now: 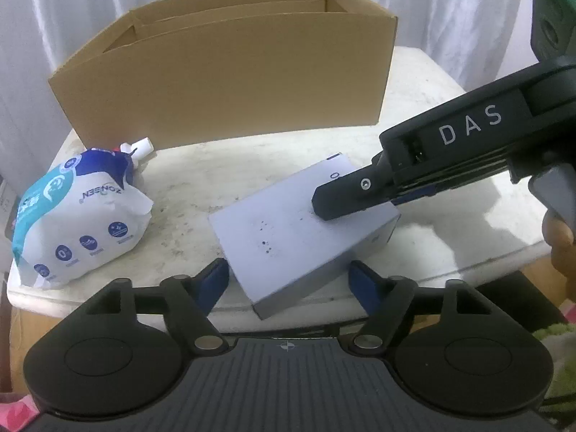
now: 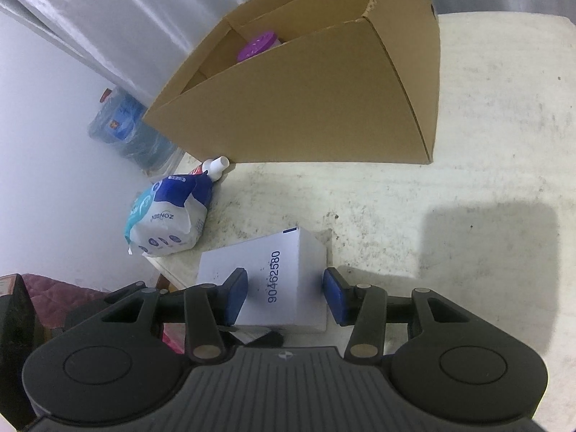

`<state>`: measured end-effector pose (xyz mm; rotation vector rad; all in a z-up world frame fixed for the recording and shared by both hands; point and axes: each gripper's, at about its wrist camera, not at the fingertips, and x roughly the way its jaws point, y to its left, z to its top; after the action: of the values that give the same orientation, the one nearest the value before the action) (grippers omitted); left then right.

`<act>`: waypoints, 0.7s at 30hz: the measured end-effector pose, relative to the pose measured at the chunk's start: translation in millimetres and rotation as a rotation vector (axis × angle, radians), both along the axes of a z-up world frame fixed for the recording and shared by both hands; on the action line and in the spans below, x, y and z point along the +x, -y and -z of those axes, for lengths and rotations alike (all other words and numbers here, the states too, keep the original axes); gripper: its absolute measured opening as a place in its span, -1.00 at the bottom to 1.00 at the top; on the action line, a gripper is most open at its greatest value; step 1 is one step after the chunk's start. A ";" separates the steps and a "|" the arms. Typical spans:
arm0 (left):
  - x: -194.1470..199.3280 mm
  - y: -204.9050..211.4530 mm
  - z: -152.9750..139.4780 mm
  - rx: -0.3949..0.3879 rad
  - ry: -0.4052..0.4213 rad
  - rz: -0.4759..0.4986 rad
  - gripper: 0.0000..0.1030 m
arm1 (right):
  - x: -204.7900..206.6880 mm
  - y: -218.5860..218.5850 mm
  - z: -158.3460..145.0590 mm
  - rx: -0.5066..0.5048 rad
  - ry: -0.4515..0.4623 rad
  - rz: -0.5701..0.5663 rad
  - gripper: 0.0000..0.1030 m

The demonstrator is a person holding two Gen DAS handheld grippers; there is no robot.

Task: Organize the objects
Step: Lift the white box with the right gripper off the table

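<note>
Blue pads of the left gripper (image 1: 288,284) stand apart on either side of the near corner of the flat white box (image 1: 302,230), touching neither face, so this tool is open and holds nothing. Reaching in from the right, the right gripper (image 2: 286,295) seems to be clamped across the box's thin dimension, 1 pad on the top face and the other at its right side or underneath. The box sits at the front of the table (image 1: 450,234), its near corner jutting past the edge; whether it rests fully on the surface is hard to tell. Its long axis seems to run away from both cameras, slanting toward the right end of the cardboard carton (image 1: 223,82), and the printed number runs along that line. That carton stands open behind it, well apart, with a purple lid (image 2: 257,46) inside. Since only the right tool has a hold, the carry forward into the carton probably falls to it. A spouted pouch (image 1: 82,223) lies to the left.
</note>
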<state>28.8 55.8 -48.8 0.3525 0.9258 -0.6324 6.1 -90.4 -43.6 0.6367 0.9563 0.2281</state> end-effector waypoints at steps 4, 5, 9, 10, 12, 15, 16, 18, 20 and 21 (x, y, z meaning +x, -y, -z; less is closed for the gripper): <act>-0.2 1.2 0.4 -0.003 -0.001 -0.008 0.51 | -0.9 -0.3 0.3 -0.001 0.005 0.004 -0.02; -0.9 1.4 0.2 -0.001 0.001 -0.010 0.49 | -1.0 -0.4 -0.1 -0.003 0.006 0.002 -0.02; -4.8 0.2 -1.7 0.000 -0.007 -0.012 0.46 | -2.7 -2.8 -3.4 -0.021 0.004 -0.007 0.00; -5.2 -0.2 -1.6 -0.001 -0.010 -0.014 0.46 | -3.4 -3.1 -3.4 -0.022 0.004 -0.008 0.00; -5.1 -0.1 -1.0 0.002 -0.012 -0.015 0.46 | -4.3 -2.5 -2.7 -0.016 0.002 -0.005 0.00; -4.5 1.5 -0.7 0.008 -0.012 -0.017 0.50 | -4.3 -0.3 -1.2 0.000 -0.004 0.001 -0.01; -3.8 1.9 -0.5 0.008 -0.015 -0.019 0.51 | -3.9 0.3 -0.5 0.004 -0.005 0.001 -0.01; -3.7 1.5 -0.3 0.004 -0.018 -0.022 0.52 | -3.2 1.0 1.3 0.013 -0.007 0.002 -0.01; -3.4 0.9 0.4 -0.001 -0.022 -0.025 0.55 | -3.4 0.4 2.1 0.014 -0.004 0.002 0.00; -3.0 1.0 0.7 -0.004 -0.026 -0.030 0.56 | -3.7 0.1 2.4 0.013 -0.001 0.003 0.01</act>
<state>25.9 54.8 -49.5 0.3273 0.9527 -0.6125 2.5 -90.5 -46.0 0.6496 0.9560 0.2315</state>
